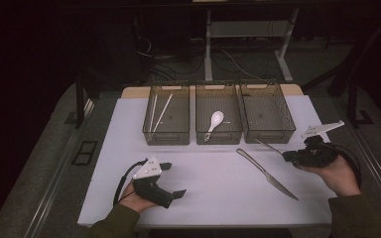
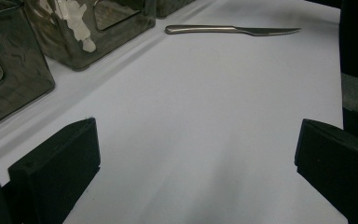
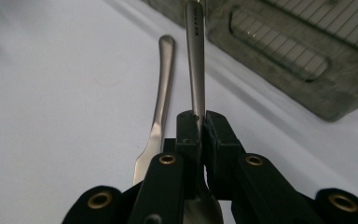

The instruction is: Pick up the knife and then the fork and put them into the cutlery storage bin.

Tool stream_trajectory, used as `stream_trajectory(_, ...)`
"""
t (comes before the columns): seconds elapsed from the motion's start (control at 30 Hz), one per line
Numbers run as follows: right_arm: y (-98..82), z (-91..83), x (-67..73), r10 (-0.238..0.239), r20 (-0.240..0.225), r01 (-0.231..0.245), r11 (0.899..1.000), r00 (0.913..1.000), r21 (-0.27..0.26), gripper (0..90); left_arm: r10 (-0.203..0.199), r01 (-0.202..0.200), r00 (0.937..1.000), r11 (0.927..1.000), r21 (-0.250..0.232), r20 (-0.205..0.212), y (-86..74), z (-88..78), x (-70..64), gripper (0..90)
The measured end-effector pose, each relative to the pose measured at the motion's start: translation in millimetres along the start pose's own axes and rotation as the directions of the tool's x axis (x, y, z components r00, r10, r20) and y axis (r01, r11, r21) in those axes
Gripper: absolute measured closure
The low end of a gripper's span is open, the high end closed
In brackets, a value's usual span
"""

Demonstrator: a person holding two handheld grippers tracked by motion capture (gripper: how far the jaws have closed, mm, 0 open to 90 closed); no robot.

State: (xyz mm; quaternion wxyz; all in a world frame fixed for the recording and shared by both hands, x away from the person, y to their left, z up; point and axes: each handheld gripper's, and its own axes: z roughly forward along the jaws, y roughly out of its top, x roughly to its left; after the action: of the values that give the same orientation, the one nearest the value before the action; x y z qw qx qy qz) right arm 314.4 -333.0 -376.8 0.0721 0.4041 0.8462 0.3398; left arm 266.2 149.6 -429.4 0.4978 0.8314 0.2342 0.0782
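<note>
A steel knife [image 1: 267, 173] lies flat on the white mat [image 1: 213, 198], right of centre. My right gripper [image 1: 287, 156] hovers at the right edge, shut on a second metal utensil [image 1: 269, 146] whose handle points toward the bins. In the right gripper view the jaws [image 3: 201, 126] pinch that utensil's neck; its handle [image 3: 196, 60] sticks out ahead, with the knife [image 3: 161, 93] on the mat just left of it. My left gripper [image 1: 174, 179] rests at the front left, open and with nothing in it. Its view has the jaws [image 2: 196, 149] wide apart and the knife [image 2: 233, 30] far ahead.
Three clear bins stand in a row at the back of the mat: the left bin [image 1: 166, 136] holds chopsticks [image 1: 161, 114], the middle bin [image 1: 219, 138] a white spoon [image 1: 214, 123], and the right bin [image 1: 273, 135] holds nothing. Table rails run down both sides.
</note>
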Motion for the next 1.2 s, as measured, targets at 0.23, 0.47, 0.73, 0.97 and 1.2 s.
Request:
stream_trajectory(0.23, 3.4, -10.0, -5.9, 0.012, 0.011, -0.011, 0.999, 0.9999, -0.051, 84.7, 0.005, -0.005, 1.0000, 1.0000, -0.001, 0.002, -0.5, 1.1, 1.7, 0.0)
stream_trajectory(0.47, 9.7, -13.5, -14.0, 0.028, 0.027, -0.025, 0.996, 0.9992, -0.087, 84.7, -0.005, 0.005, 1.0000, 1.0000, -0.007, 0.006, -3.1, 1.3, 8.1, 0.0)
stream_trajectory(0.73, 20.1, -14.6, -22.9, 0.048, 0.045, -0.042, 0.991, 0.9978, -0.126, 84.7, 0.012, -0.012, 0.9999, 0.9999, 0.008, 0.006, -3.7, 0.8, 5.7, 0.0)
stream_trajectory(0.97, 31.3, -12.5, -25.1, 0.053, 0.089, -0.040, 0.989, 0.9946, -0.141, 84.7, -0.001, 0.001, 1.0000, 1.0000, 0.003, 0.006, -3.9, 0.3, 5.9, 0.0)
stream_trajectory(1.2, 48.9, -6.7, -33.5, 0.059, 0.129, -0.042, 0.990, 0.9899, -0.134, 84.7, 0.001, -0.001, 0.9999, 1.0000, 0.000, 0.011, -3.9, -0.1, 5.7, 0.0)
